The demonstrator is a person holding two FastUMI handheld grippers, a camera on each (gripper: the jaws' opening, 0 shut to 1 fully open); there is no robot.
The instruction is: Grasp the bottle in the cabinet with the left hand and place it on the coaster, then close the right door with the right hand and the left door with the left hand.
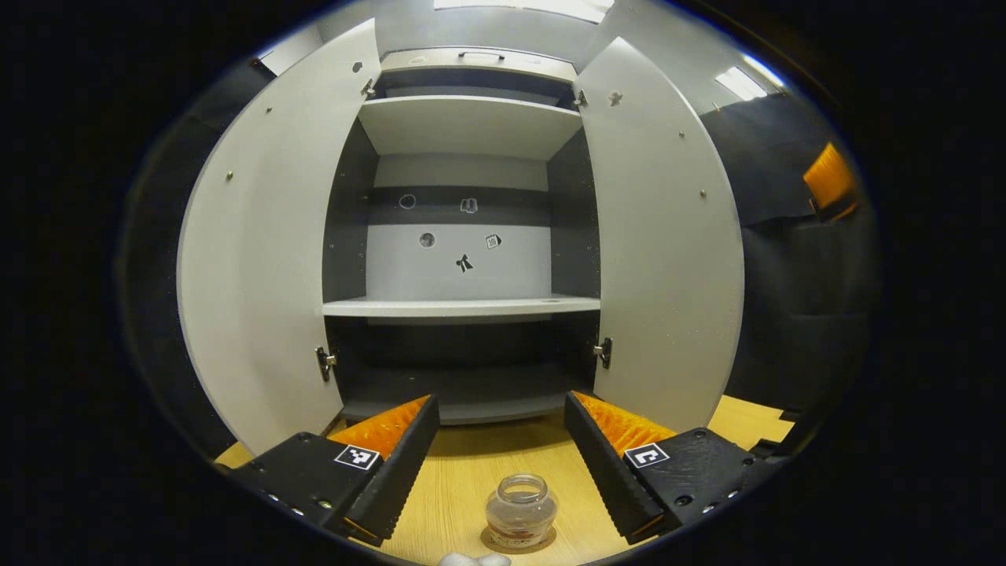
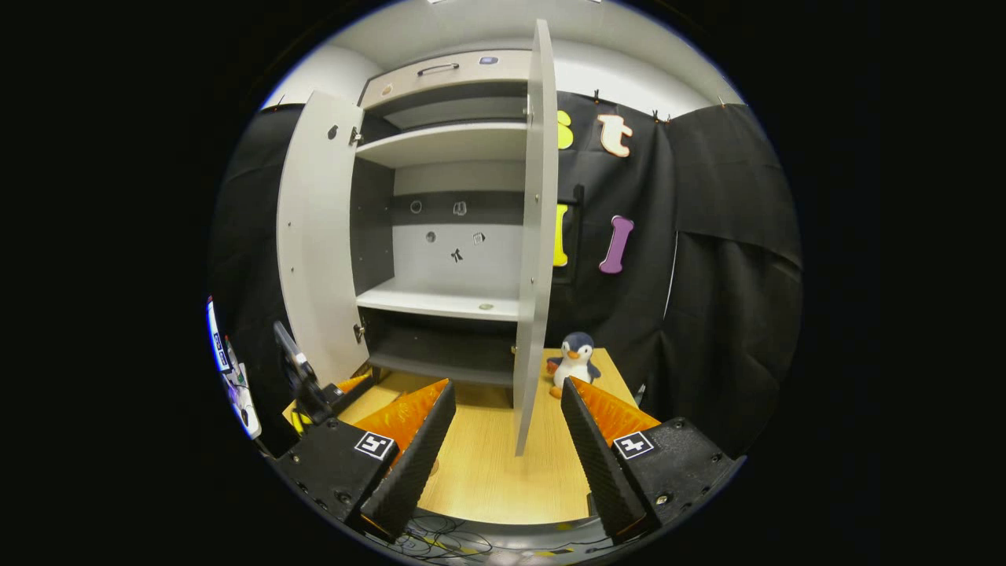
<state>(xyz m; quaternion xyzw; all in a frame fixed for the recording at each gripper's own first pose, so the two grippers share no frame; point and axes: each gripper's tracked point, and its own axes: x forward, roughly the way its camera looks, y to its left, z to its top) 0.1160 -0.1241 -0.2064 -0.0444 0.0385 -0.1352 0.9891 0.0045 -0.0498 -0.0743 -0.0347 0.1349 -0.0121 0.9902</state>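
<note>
While both fingers gape empty, round glass bottle (image 1: pixel 520 511) sits on coaster (image 1: pixel 493 545), wood table (image 1: pixel 464 479).

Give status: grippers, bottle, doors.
Left gripper open, empty; right gripper open, facing right door edge. Bottle on coaster, table. Both doors open; left door unobstructed.

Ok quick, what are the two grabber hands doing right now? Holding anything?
Left gripper: open, holding nothing; the bottle stands on the coaster between its fingers.
Right gripper: open, holding nothing, facing the right door.
</note>
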